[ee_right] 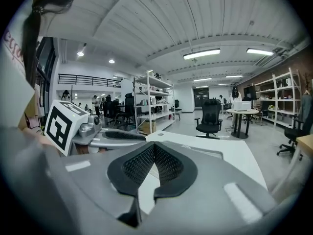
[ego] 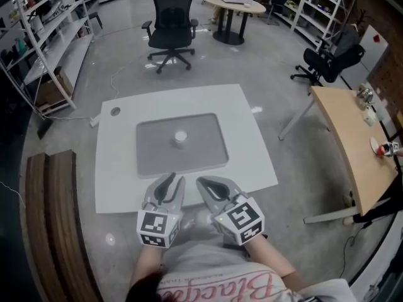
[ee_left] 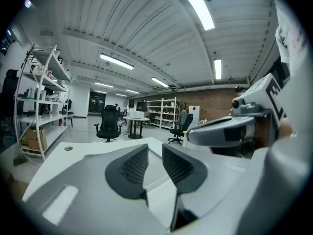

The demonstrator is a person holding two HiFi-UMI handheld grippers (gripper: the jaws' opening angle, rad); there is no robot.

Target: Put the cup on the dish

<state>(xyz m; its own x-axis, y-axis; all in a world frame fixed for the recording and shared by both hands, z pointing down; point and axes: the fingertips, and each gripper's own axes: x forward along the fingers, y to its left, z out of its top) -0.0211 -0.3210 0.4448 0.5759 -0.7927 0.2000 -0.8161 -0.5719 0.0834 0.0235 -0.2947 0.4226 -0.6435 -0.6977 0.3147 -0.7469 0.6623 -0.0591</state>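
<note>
- We hold the left gripper (ee_left: 155, 148) with its jaws a little apart and nothing between them. The right gripper (ee_right: 154, 145) has its jaws together at the tips, also empty.
- The cup (ego: 181, 137) appears to be the small white thing well ahead of both pairs of jaws, roughly on the line between them. It is too small for us to tell a dish apart from it, so we cannot say whether it already sits on one.
- We judge the main risk to be a poor pinch. The left jaws' gap looks narrow for a cup, and jaws that reach it without being wide enough could push it along or tip it.
- The two grippers sit just beside each other, so reaching forward together could knock one against the other.
- If we misread where the dish is, the cup could end up off its edge.
- The cup rests on a grey mat (ego: 157, 156) in the middle of a white tabletop (ego: 252, 162), beyond the jaws.
- Farther ahead are a black office chair (ego: 171, 27), a round table (ego: 234, 8) and shelving (ego: 50, 36). A wooden desk (ego: 352, 150) stands off to the right of the jaws.
</note>
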